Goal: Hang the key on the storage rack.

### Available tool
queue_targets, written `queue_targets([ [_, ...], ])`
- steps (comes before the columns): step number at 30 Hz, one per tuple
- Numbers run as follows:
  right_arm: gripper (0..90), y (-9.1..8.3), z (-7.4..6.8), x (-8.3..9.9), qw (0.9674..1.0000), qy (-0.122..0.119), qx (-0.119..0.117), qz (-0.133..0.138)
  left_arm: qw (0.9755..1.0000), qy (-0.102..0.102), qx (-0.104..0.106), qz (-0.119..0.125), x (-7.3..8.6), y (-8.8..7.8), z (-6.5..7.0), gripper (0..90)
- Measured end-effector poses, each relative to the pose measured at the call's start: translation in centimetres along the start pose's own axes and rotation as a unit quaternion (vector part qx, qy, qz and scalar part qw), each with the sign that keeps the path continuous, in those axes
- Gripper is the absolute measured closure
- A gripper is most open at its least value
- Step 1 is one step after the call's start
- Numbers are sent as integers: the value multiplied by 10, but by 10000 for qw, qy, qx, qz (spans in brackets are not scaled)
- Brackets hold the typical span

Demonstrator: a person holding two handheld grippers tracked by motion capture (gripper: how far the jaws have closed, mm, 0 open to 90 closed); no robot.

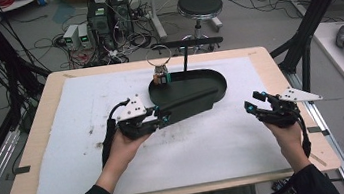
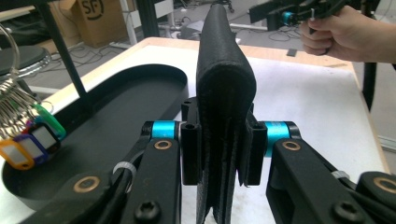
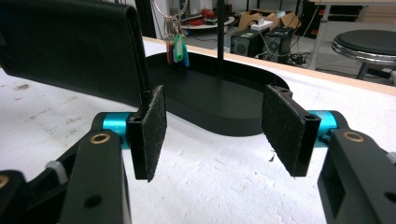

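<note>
- Left gripper (image 2: 219, 140) pinches a black wallet (image 2: 225, 88); its near end is cut off below.
- Right gripper (image 3: 219, 128) stands spread, nothing between.
- Key ring (image 1: 159, 58) over the black tray (image 1: 218, 78): keys blurred.

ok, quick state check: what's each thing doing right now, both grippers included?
left gripper: shut on the black wallet.
black wallet: folded closed, held off the table, one end reaching over the black tray's rim.
right gripper: open, nothing between its pads.
black tray: flat on the white mat.
key ring: hanging from the stand over the tray, coloured tags dangling low.
stool: upright on the floor.
</note>
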State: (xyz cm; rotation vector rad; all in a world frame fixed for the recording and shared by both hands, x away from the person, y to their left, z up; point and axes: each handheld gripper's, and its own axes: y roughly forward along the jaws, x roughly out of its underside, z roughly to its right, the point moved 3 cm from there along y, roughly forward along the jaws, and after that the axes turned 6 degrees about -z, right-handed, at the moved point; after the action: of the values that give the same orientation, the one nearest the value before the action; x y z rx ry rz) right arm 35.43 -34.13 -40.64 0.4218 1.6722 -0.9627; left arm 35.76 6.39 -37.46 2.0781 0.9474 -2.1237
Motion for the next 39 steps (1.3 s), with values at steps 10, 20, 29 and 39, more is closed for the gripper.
queue_targets([
  [10,412,0,1,0,10000,27,45,-18,9995,1,-318,76,-12,10,-15,745],
  [20,412,0,2,0,10000,20,66,-17,9990,-23,-401,200,-16,17,-26,744],
  [29,412,0,2,0,10000,24,83,-7,9983,-64,-505,271,-15,26,-39,745],
  [39,412,1,3,0,10000,13,84,21,9973,-133,-629,351,-12,36,-54,745],
])
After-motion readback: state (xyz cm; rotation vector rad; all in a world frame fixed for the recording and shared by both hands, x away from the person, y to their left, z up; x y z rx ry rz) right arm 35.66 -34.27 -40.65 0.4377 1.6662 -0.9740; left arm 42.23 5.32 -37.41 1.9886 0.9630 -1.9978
